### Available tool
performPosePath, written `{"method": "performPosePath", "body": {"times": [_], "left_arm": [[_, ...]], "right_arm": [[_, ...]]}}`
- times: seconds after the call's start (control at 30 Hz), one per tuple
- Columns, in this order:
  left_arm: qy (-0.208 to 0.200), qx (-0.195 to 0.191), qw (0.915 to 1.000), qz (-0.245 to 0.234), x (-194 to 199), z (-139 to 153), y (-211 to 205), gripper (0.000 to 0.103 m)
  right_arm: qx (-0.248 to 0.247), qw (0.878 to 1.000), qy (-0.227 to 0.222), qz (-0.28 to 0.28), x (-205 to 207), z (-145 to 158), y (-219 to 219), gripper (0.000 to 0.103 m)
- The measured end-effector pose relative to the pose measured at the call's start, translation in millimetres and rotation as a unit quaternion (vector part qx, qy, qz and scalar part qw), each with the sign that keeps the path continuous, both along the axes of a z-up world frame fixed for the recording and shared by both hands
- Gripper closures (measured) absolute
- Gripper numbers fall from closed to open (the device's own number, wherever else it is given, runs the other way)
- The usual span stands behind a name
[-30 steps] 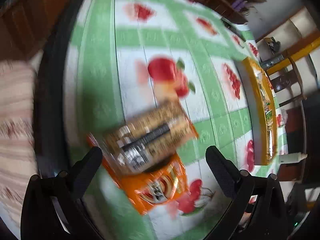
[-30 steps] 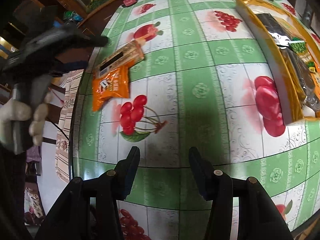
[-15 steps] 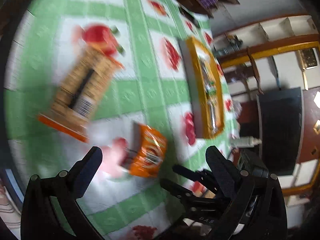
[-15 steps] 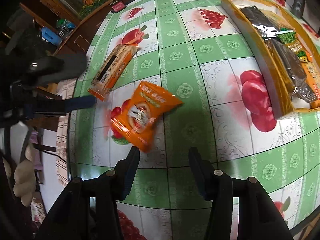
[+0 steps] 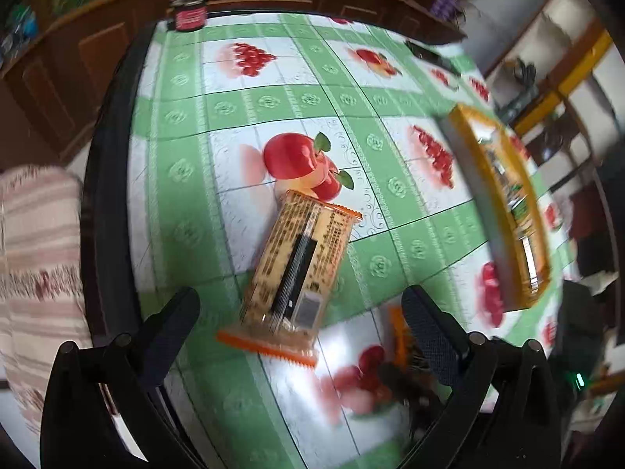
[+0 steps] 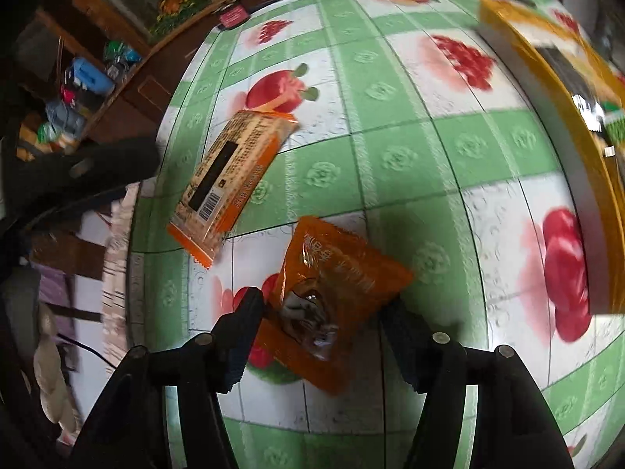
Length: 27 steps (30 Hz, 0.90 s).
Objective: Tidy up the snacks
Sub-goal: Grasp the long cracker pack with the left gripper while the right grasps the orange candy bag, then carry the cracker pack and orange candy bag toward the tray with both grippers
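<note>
Two snack packets out loose on the bench [image 6: 390,148]: one long tan packet [image 6: 234,172] with orange ends and a barcode, one orange pouch [image 6: 336,293]. One yellow tray [image 6: 547,90] at the far right, holding several more packets, too blurred and overlapped for a sure count. One small dark jar [image 5: 189,15] with a red label at the far edge. Two grippers, each with two black fingers [image 6: 242,324].

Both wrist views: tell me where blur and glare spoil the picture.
Left wrist view: the long cracker pack is fairly sharp, the yellow tray and lower right corner smear. Right wrist view: the orange packet shines with glare, and the tray is blurred.
</note>
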<state>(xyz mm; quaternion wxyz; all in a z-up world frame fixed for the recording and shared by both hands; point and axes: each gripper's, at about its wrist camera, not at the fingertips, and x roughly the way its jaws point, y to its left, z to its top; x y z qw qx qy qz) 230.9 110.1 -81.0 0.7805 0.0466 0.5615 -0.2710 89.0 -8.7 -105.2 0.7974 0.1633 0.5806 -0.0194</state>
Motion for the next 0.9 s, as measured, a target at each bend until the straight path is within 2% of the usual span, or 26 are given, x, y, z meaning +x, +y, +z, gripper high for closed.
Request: {"method": "performPosePath", "body": {"times": [0.03,0.1,0.17,0.27,0.37,0.4,0.47,0.53,0.6,0.63,0.67,0.73,0.9], "left_arm": [[-0.005,0.012,0.9999,-0.009,2,-5,-7,0.000],[-0.014,0.031,0.9992,-0.023,5,-11,-18,0.000],[-0.019,0.046,0.9981,-0.035,7,-17,-26,0.000],[-0.022,0.074,0.9956,-0.052,9,-29,-34,0.000],[0.006,0.095,0.9937,-0.060,11,-49,-37,0.000],[-0.015,0.119,0.9905,-0.067,7,-53,-41,0.000],[-0.018,0.112,0.9901,-0.082,3,-54,-45,0.000],[-0.015,0.108,0.9912,-0.076,4,-54,-44,0.000],[-0.014,0.102,0.9926,-0.064,6,-52,-40,0.008],[-0.021,0.101,0.9928,-0.061,6,-48,-39,0.026],[-0.022,0.096,0.9933,-0.061,6,-44,-38,0.049],[0.001,0.070,0.9960,-0.056,7,-38,-33,0.051],[0.013,0.048,0.9982,-0.033,1,-28,-23,0.051]], "right_arm": [[-0.006,1.000,-0.002,0.001,-1,0,1,0.040],[-0.015,1.000,-0.002,-0.004,-1,0,-2,0.057],[-0.001,1.000,-0.003,-0.005,-4,1,-10,0.064],[0.013,1.000,0.001,-0.014,-14,2,-26,0.066],[0.039,0.999,0.005,-0.029,-27,2,-42,0.068],[0.045,0.998,0.006,-0.034,-31,2,-48,0.068],[0.059,0.997,0.008,-0.047,-42,2,-58,0.068],[0.071,0.996,0.011,-0.056,-51,2,-65,0.068],[0.075,0.995,0.011,-0.061,-58,3,-70,0.068],[0.078,0.995,0.011,-0.063,-62,5,-72,0.068],[0.080,0.995,0.009,-0.065,-66,6,-74,0.068],[0.083,0.994,0.006,-0.067,-71,10,-77,0.068],[0.091,0.994,-0.008,-0.060,-74,18,-79,0.068]]}}
